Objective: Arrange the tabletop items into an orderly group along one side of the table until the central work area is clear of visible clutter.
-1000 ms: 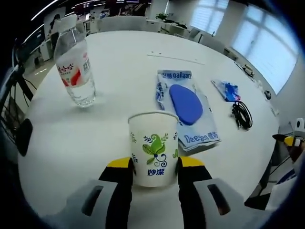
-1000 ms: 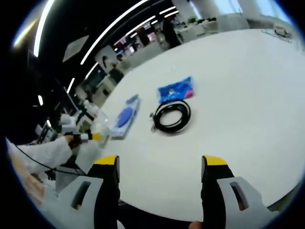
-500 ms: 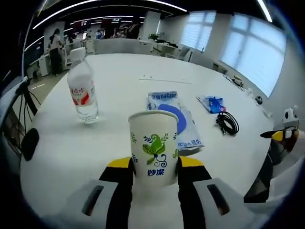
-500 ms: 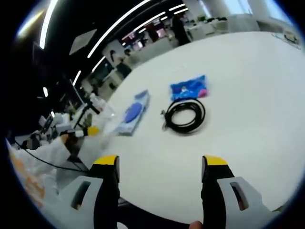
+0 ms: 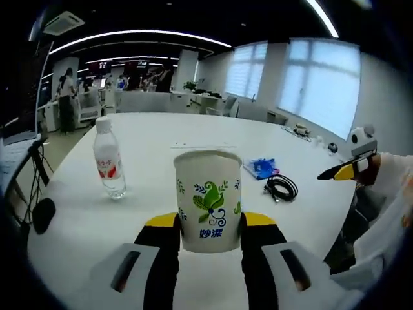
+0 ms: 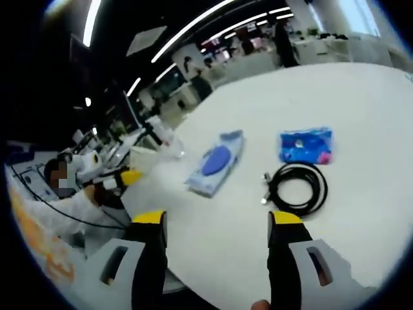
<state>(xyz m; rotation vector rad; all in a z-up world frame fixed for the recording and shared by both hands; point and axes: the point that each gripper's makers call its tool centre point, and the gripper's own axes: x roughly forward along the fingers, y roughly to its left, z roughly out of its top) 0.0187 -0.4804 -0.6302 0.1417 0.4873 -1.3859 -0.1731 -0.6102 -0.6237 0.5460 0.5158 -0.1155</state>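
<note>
- Gripping a paper cup (image 5: 207, 200) between the jaws of my left tongs (image 5: 209, 223), I hold it upright; the yellow-tipped jaws press against its two sides near the bottom, and the cup is white with a green leaf print.
- Beyond the cup in the left gripper view lies the white table (image 5: 161, 139), and the cup looks raised above it, though I cannot tell for sure.
- On the table, left of the cup, a clear water bottle (image 5: 108, 159) with a red and white label stands upright, well apart from everything else.
- Right of the cup, a coiled black cable (image 5: 281, 188) lies just beside a small blue packet (image 5: 262, 167).
- At the right edge of that view my other tongs come in, yellow tip pointing left, with a white sleeve (image 5: 393, 194) behind them.
- My right tongs (image 6: 216, 223) are spread wide with nothing between the jaws, hanging over the near edge of the table (image 6: 361, 110).
- In the right gripper view the black cable (image 6: 297, 187) lies ahead of the jaws, the blue packet (image 6: 306, 146) just past it.
- Left of those, a pale blue wipes pack (image 6: 217, 161) with a dark blue oval lies flat, and the bottle (image 6: 169, 142) shows faintly beyond it.
</note>
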